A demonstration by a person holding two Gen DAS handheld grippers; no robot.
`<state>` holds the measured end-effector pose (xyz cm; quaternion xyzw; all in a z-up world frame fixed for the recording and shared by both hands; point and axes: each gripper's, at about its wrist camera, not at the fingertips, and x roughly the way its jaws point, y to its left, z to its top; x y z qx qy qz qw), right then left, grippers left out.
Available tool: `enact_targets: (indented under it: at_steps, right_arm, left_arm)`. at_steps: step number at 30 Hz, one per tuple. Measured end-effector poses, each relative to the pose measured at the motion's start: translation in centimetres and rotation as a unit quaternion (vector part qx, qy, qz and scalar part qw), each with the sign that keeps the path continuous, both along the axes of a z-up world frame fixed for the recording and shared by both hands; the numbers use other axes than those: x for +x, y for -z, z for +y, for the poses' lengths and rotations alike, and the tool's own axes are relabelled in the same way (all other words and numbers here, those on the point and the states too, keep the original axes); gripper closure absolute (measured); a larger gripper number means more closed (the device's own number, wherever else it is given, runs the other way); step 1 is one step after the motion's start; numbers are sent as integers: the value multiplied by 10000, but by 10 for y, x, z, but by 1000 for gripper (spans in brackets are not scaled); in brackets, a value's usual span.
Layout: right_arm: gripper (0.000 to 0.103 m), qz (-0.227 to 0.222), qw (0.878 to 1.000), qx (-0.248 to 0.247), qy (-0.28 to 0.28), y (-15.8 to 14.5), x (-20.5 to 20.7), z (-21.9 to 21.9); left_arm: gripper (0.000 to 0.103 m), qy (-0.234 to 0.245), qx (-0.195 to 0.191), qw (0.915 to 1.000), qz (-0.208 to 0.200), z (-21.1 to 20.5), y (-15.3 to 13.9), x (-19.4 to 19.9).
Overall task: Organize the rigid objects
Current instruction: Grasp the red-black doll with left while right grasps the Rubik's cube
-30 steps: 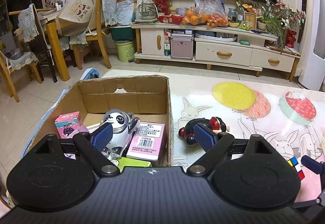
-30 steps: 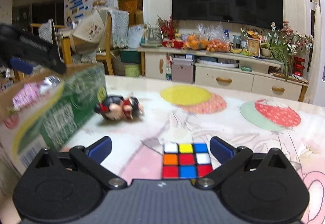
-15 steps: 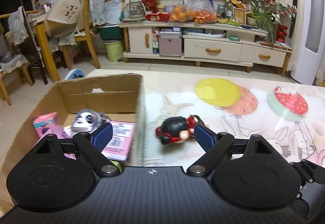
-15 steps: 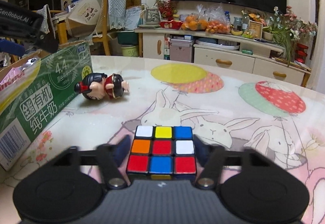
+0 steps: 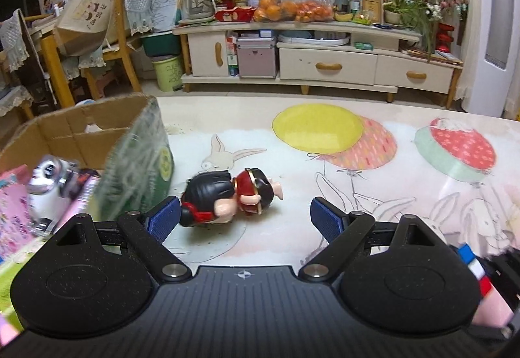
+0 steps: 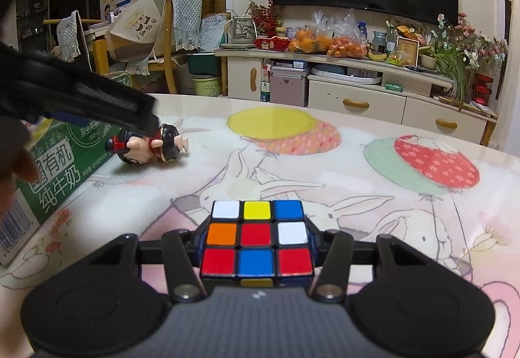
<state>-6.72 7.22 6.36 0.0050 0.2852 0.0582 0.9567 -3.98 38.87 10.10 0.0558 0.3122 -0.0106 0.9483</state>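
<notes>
My right gripper [image 6: 256,247] is shut on a colourful puzzle cube [image 6: 256,237], its pads pressing the cube's two sides just above the tablecloth. A small doll figure [image 5: 227,197] with black hair and a red outfit lies on its side by the cardboard box [image 5: 136,143]. My left gripper [image 5: 245,220] is open, its left pad close beside the doll's head and the doll partly between the fingers. In the right wrist view the doll [image 6: 152,143] lies under the left gripper's dark finger [image 6: 97,104]. The cube's edge [image 5: 474,263] shows at the left wrist view's lower right.
The box holds a silver panda toy [image 5: 48,182] and pink packs [image 5: 16,211]. Its green printed side [image 6: 55,169] faces the table. The rabbit-and-balloon tablecloth [image 6: 357,169] stretches to the right. A TV cabinet [image 5: 325,62] and chairs [image 5: 107,43] stand beyond the table.
The right gripper closed onto the puzzle cube. The left gripper swung right from over the box and sank toward the doll, which now lies partly between its open fingers.
</notes>
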Motion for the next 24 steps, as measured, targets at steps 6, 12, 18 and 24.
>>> enact_targets:
  at_steps: [6, 12, 18, 24]
  right_arm:
    - [51, 60, 9997, 219, 5, 2, 3, -9]
    - [51, 36, 9993, 355, -69, 0, 4, -13]
    - [51, 22, 9989, 455, -123, 1, 1, -13]
    - [48, 24, 9986, 523, -79, 0, -1, -16]
  left_arm:
    - [0, -207, 0, 9997, -154, -2, 19, 19]
    - [0, -390, -121, 9985, -371, 4, 28, 31]
    - [0, -416, -9, 9981, -461, -2, 30, 39]
    - [0, -278, -90, 9980, -567, 1, 27, 31]
